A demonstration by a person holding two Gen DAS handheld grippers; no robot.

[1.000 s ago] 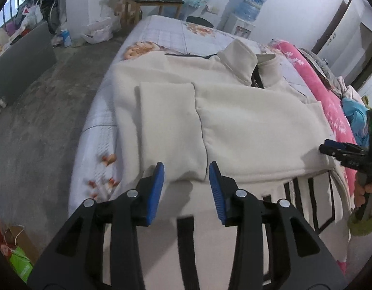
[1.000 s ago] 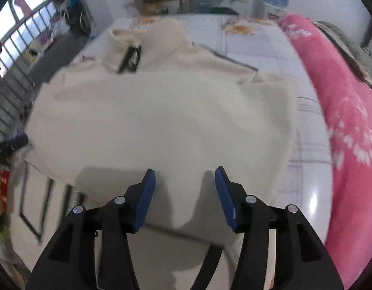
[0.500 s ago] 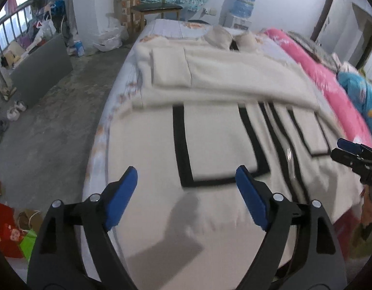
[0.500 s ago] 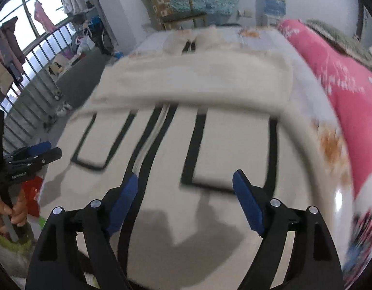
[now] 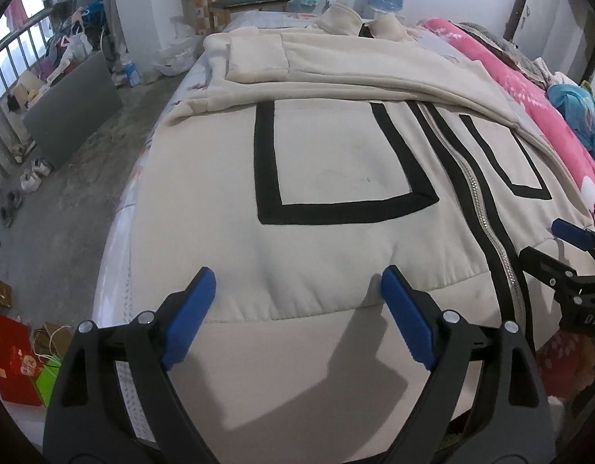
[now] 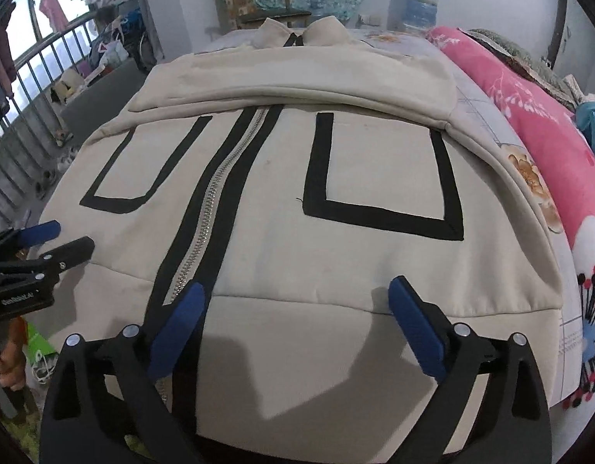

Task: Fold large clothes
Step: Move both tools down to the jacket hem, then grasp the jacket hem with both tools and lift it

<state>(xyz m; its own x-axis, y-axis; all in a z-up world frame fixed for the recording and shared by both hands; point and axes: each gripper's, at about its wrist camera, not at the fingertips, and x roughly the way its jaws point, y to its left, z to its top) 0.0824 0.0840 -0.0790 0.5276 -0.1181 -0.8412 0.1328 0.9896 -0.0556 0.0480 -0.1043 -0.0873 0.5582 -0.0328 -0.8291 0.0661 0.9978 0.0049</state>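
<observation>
Jacket (image 5: 336,178), cream with black stripes and a zipper (image 6: 204,224), lies spread across the bed (image 5: 115,239), its sleeves folded over the chest near the collar and its hem toward the cameras. Left tool (image 5: 297,309) hovers over the hem, jaws widening, nothing between them. Right tool (image 6: 293,321) does likewise, beside the zipper's lower end, with a pink blanket (image 6: 537,116) along the bed's far side.
</observation>
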